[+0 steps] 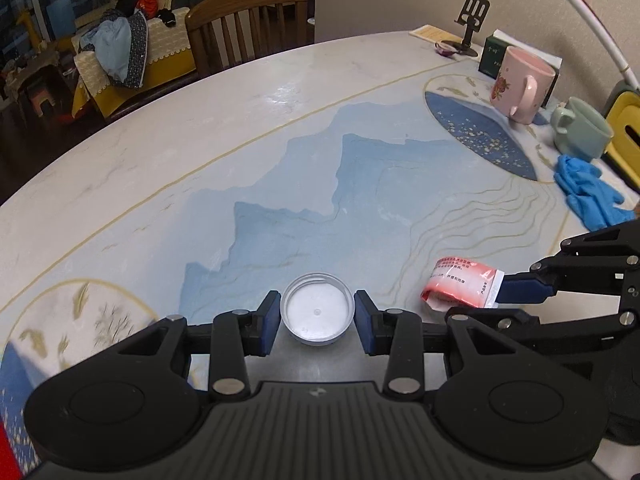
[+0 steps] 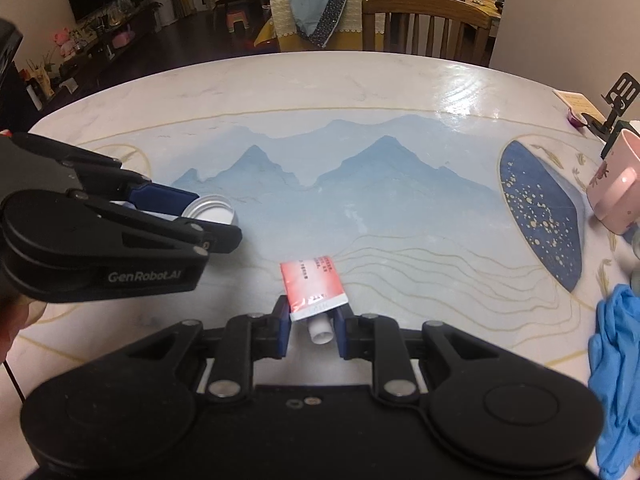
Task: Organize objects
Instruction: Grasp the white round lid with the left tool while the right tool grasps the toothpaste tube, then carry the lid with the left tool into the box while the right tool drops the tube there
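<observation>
- Worktop (image 1: 280, 128): big, pale marble look w/ blue mountain print and gold lines; fills most of both views.
- Wooden chair (image 1: 248, 20) at the far edge; sofa w/ piled clothes (image 1: 116, 52) beyond it.
- Left gripper (image 1: 317, 316): blue pads pressed on both sides of a round lid, i.e. clamped on it. In the right wrist view it comes in from the left, w/ the lid at its tip.
- Right gripper (image 2: 311, 326): pads closed tight on the cap end of a red-and-white tube. In the left wrist view it comes in from the right, holding the tube by that end.
- Blue gloves (image 1: 588, 196): crumpled heap at the right side of the worktop, just near of the green mug.
- Pink mug (image 1: 520, 84): far right, floral print, handle facing near.
- Green mug (image 1: 580, 128): right of the pink mug, close to it.
- Dark green box (image 1: 493, 56) just behind the pink mug.
- Black phone stand (image 1: 470, 24): far right corner, upright.
- Lid (image 1: 317, 312): silver rim, white inside facing up, between the left gripper's pads, near centre-left of the worktop.
- Tube (image 2: 314, 286): crimped end pointing far, white cap (image 2: 320, 330) pointing near, between the right gripper's pads; right of the lid, apart from it.
- Can't tell from either view whether lid or tube is touching the worktop.
</observation>
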Tool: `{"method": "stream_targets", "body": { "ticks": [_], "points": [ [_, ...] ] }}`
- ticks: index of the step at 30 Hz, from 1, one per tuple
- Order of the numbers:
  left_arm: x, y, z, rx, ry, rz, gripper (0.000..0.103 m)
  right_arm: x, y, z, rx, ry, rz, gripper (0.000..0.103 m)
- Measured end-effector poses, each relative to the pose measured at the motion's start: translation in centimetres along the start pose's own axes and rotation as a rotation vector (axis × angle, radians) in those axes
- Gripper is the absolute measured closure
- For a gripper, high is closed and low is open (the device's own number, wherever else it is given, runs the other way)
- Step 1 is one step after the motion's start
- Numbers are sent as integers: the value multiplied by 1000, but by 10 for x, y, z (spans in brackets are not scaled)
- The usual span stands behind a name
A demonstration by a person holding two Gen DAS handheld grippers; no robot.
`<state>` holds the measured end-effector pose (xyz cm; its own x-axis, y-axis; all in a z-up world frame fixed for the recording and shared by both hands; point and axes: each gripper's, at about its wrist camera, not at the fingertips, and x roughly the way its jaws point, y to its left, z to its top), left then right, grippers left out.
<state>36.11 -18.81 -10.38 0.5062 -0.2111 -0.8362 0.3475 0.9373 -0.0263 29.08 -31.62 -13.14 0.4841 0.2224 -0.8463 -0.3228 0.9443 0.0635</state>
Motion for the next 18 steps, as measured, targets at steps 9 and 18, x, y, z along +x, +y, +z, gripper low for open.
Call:
{"method": "stream_targets", "body": {
  "ticks": [9, 18],
  "points": [
    [-55, 12, -27, -36, -13, -9, 65, -40, 32, -3, -26, -27, 29, 82],
    [-111, 39, -64, -97, -23, 0, 65, -76, 85, -7, -88, -46, 64, 82]
  ]
}}
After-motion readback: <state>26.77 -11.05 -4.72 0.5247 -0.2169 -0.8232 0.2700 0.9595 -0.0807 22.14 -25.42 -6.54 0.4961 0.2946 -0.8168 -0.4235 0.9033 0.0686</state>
